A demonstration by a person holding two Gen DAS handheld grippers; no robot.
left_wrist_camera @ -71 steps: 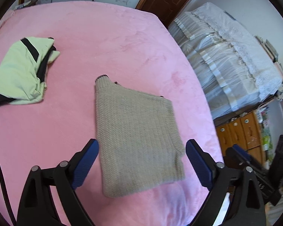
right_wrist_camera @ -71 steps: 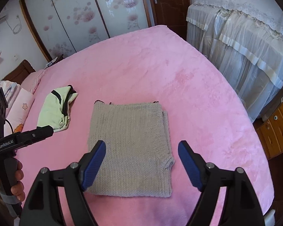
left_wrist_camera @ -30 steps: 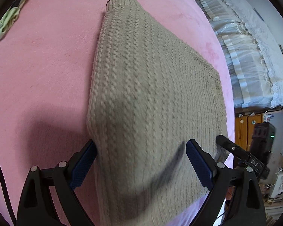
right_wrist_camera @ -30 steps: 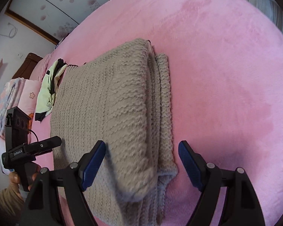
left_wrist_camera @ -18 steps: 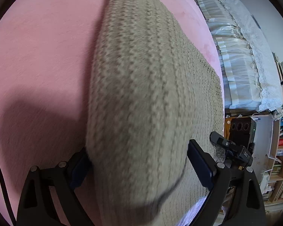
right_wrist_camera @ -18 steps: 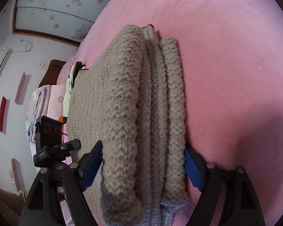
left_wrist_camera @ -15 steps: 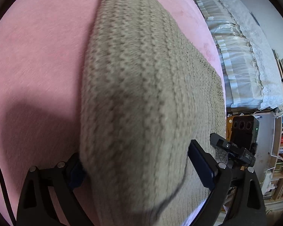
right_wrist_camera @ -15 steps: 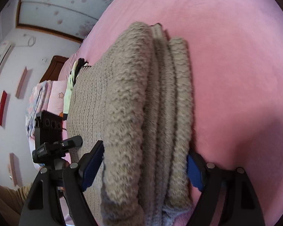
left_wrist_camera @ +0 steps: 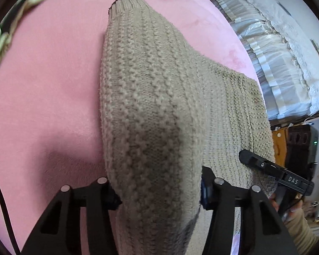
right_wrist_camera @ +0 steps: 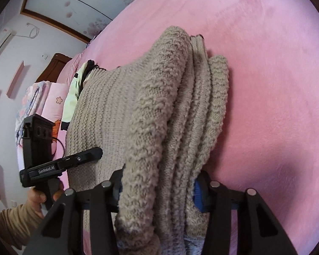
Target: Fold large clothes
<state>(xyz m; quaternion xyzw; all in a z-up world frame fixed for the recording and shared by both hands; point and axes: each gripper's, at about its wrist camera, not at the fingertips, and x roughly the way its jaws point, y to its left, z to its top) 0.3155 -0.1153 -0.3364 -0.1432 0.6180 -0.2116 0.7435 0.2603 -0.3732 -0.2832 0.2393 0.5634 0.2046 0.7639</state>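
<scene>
A beige knitted sweater, folded into a thick rectangle, lies on the pink bed cover. My left gripper is at its near left corner, jaws closing, with the bunched knit squeezed between the pads. My right gripper is at the near right corner of the sweater, jaws closing too, and the stacked layers fill the gap between the pads. Each gripper's black body, held by a hand, shows at the edge of the other view.
A light green garment with black trim lies on the bed at the far left. A white lace-covered bed and a wooden cabinet stand to the right. Pillows lie at the head of the bed.
Both pairs of jaws have narrowed from wide apart onto the sweater's near edge. The knit is now bunched between them, and both grippers have drawn back a little.
</scene>
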